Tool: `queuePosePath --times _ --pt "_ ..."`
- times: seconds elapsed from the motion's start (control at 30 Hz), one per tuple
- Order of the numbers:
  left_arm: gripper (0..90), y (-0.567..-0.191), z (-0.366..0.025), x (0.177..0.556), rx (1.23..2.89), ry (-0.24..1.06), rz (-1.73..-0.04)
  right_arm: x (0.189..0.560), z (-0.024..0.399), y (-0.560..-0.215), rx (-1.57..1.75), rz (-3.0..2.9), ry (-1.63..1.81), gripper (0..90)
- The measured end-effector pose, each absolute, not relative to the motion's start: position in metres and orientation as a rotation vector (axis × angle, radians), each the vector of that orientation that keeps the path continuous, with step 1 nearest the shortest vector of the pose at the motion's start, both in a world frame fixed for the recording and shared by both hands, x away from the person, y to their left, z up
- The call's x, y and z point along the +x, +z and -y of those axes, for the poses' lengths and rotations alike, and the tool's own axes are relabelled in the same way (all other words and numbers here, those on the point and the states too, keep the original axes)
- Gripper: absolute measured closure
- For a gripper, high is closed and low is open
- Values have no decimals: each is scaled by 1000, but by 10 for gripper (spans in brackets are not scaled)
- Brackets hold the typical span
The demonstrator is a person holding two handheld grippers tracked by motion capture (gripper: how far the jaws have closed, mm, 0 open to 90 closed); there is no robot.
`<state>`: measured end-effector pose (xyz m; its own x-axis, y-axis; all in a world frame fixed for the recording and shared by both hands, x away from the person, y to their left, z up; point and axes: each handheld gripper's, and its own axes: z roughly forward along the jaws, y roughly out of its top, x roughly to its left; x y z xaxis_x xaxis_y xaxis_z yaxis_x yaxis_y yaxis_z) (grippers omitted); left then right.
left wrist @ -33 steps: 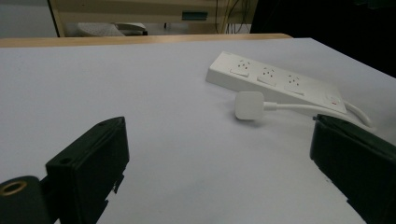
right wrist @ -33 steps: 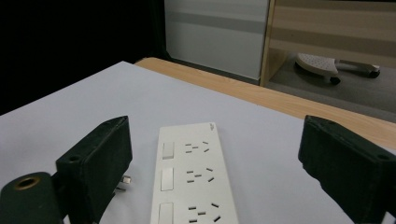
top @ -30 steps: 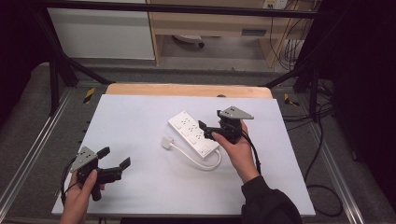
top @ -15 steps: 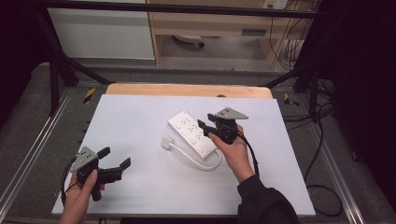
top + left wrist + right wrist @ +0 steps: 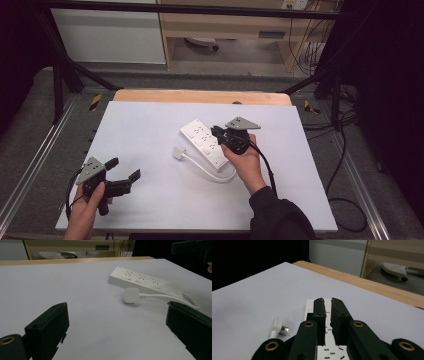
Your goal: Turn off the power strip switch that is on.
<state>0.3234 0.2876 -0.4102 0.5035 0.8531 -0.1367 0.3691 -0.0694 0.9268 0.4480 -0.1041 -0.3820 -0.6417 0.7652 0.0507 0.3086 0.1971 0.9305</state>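
High view: power strip (image 5: 206, 143) lies mid-table w/ its plug (image 5: 179, 152) loose beside it, not yet inserted. Right gripper (image 5: 219, 136) hovers over strip, jaws nearly pressed together, pinching nothing. Left gripper (image 5: 123, 172) spread wide, well apart near table (image 5: 150, 120) front-left corner. Work looks barely begun.

— How's the light?
— Even and bright on the white table (image 5: 150, 125) — darkness all around it, shadows soft.
— Sharpness?
— Near jaws blur in both gripper views.
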Motion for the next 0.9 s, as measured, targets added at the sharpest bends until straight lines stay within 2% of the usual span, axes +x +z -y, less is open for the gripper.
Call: queuePosePath --times 0.23,0.9 --pt "47 -410 -288 323 1660 555 -1053 449 97 -388 999 -2080 1413 888" --pt "47 -410 -287 324 1660 551 -1051 454 81 -405 1008 -2173 1379 900"
